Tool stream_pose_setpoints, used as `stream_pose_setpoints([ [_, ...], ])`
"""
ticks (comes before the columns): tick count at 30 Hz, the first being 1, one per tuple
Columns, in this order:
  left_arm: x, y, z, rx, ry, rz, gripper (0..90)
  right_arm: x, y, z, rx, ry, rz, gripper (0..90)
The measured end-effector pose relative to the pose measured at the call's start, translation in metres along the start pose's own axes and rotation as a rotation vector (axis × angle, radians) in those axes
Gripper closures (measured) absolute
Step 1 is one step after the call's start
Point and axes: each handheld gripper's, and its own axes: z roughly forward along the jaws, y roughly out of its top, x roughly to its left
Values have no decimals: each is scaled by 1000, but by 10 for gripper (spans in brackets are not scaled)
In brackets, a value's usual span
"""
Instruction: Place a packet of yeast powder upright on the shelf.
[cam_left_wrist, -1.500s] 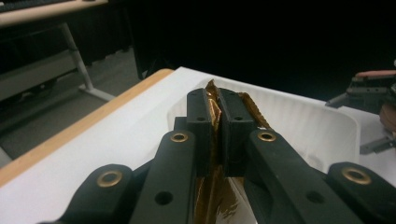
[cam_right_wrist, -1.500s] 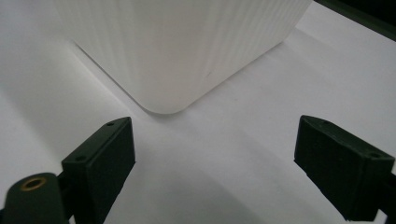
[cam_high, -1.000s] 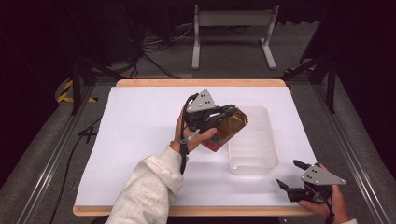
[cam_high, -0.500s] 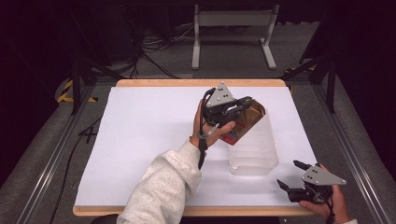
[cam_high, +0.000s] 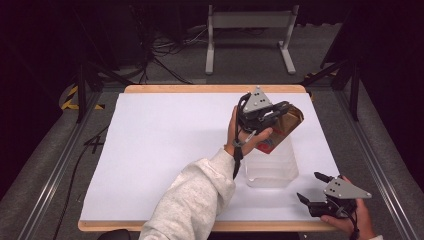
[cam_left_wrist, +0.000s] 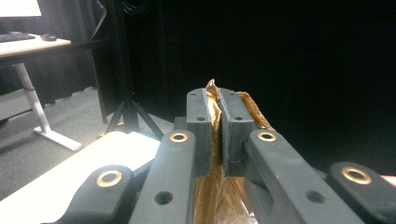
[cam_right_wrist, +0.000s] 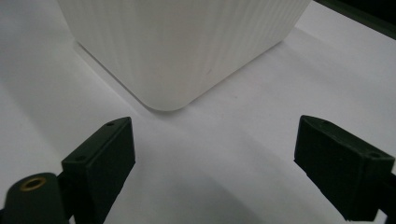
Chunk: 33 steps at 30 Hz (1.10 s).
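A brown foil snack bag (cam_high: 284, 125) with a red lower part hangs tilted over the far end of a translucent white tub (cam_high: 272, 167). My left gripper (cam_high: 272, 114) is shut on the bag's top edge; in the left gripper view the coppery foil bag (cam_left_wrist: 214, 116) is pinched between the jaws of my left gripper (cam_left_wrist: 214, 109). My right gripper (cam_high: 314, 187) rests open at the table's near right corner, just right of the tub. In the right gripper view the white tub (cam_right_wrist: 182, 42) stands just ahead of my right gripper (cam_right_wrist: 212, 154), whose jaws are wide apart and hold nothing.
The table is covered by a white sheet (cam_high: 165, 140) with a wooden rim (cam_high: 200, 88). Beyond the far edge stand a grey metal frame (cam_high: 250, 35) and cables on the floor. A black tripod (cam_left_wrist: 128, 112) and a desk (cam_left_wrist: 28, 44) appear in the left gripper view.
My left gripper has carried the bag to the right and farther back, from beside the tub to above its far end. My right gripper has stayed put and open.
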Motion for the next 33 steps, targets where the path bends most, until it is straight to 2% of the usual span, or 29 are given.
stream_pose_setpoints([
  [1,-2,-1,2,-3,12,9,844,0,0,0,0,-1,-1,129],
  [3,-5,-3,5,0,9,17,844,-1,0,0,1,-1,0,129],
  [8,-9,-9,7,-27,-21,-15,843,-1,-1,-1,-2,0,1,129],
  [11,-9,-8,5,-37,7,2,844,-1,-1,0,-1,0,1,129],
  [13,-6,-6,3,-50,11,-27,844,-1,-1,0,2,2,1,129],
  [19,-1,-6,3,-64,72,-46,844,0,-1,1,6,8,0,129],
  [21,-1,-9,4,-65,107,-48,844,0,-1,1,5,8,-2,129],
  [22,1,-11,5,-66,87,-68,844,0,-1,1,5,8,-1,129],
  [23,1,-12,6,-65,85,-80,844,0,-1,1,5,9,0,129],
  [27,-5,-20,8,-43,87,-58,843,0,-1,0,2,8,-1,128],
  [29,-7,-25,9,-38,61,-74,843,-1,-1,1,3,7,0,128],
  [31,-12,-29,10,-31,59,-61,842,0,-1,1,5,10,-3,128],
  [33,-13,-31,11,-17,42,-70,841,0,-1,1,6,11,-5,128],
])
